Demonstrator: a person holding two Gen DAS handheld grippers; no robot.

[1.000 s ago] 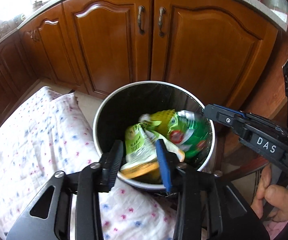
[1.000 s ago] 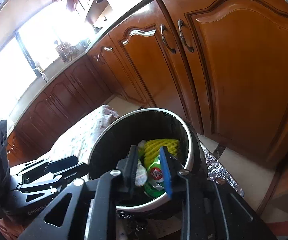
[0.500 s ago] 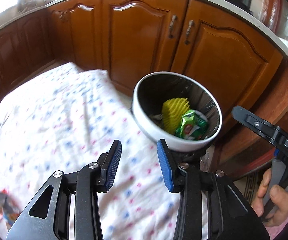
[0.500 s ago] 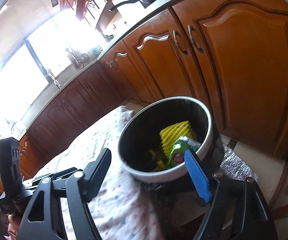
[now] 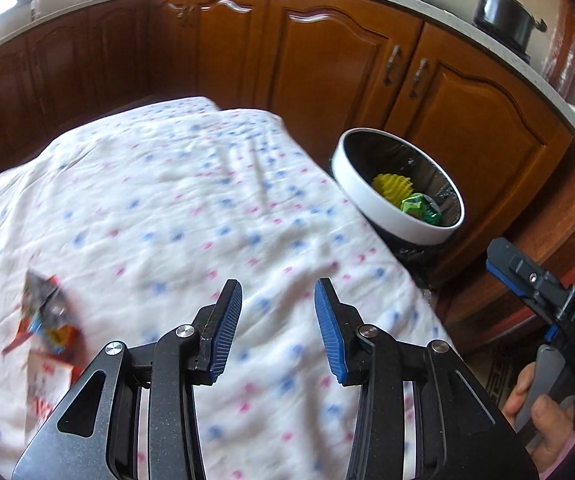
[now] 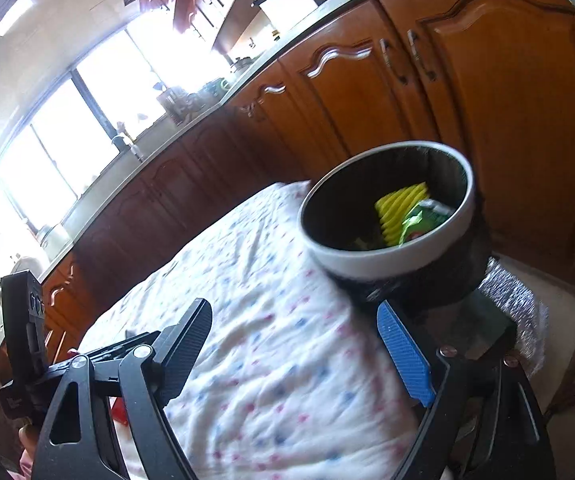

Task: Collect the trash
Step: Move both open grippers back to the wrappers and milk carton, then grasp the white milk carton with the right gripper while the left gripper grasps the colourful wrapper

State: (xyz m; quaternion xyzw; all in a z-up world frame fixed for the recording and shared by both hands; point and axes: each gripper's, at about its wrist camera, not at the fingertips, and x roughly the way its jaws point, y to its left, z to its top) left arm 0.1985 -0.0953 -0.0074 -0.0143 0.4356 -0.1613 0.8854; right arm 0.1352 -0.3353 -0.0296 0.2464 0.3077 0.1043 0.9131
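Observation:
A round bin (image 5: 391, 216) with a white rim and black liner stands off the table's far right corner; it also shows in the right wrist view (image 6: 371, 258). Inside lie a yellow ribbed piece (image 5: 392, 189) and a green wrapper (image 5: 419, 208). A red and silver snack wrapper (image 5: 45, 322) lies on the cloth at the left, blurred. My left gripper (image 5: 277, 322) is open and empty above the cloth. My right gripper (image 6: 297, 354) is open and empty, low over the table's right edge near the bin.
A white cloth (image 5: 175, 208) with blue and pink dots covers the table. Brown wooden cabinets (image 5: 327, 68) run behind under a counter with a black pot (image 5: 503, 16). A bright window (image 6: 87, 112) is at the left. The right gripper's body (image 5: 547, 300) is at the right edge.
My left gripper let go of the green and yellow wrappers into the bin, then drew back and left over the cloth. My right gripper opened wide and also pulled back from the bin.

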